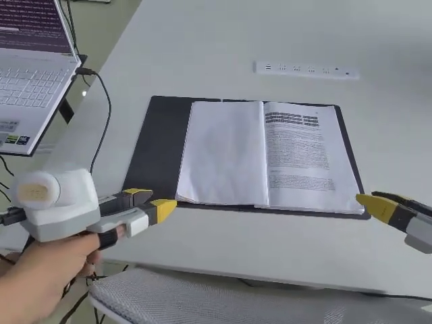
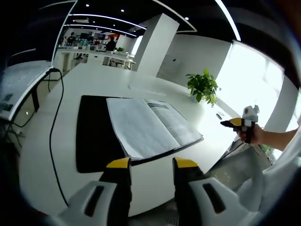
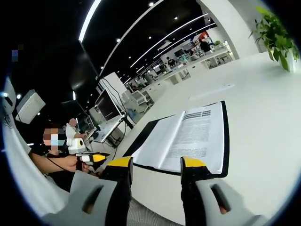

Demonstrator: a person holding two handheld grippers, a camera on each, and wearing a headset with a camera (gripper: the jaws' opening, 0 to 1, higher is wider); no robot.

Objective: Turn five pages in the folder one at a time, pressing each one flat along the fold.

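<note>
The left gripper [image 1: 155,201] and right gripper [image 1: 375,204] hover low, one at each near corner of the flat black folder [image 1: 158,145]. Their yellow-tipped fingers are apart, holding nothing, over the smooth white table [image 1: 202,47].

- Right page [image 1: 297,152] of the folder [image 1: 158,148]: printed lines were too small to read.
- Laptop screen [image 1: 30,27]: text was blurred, nothing legible.
</note>
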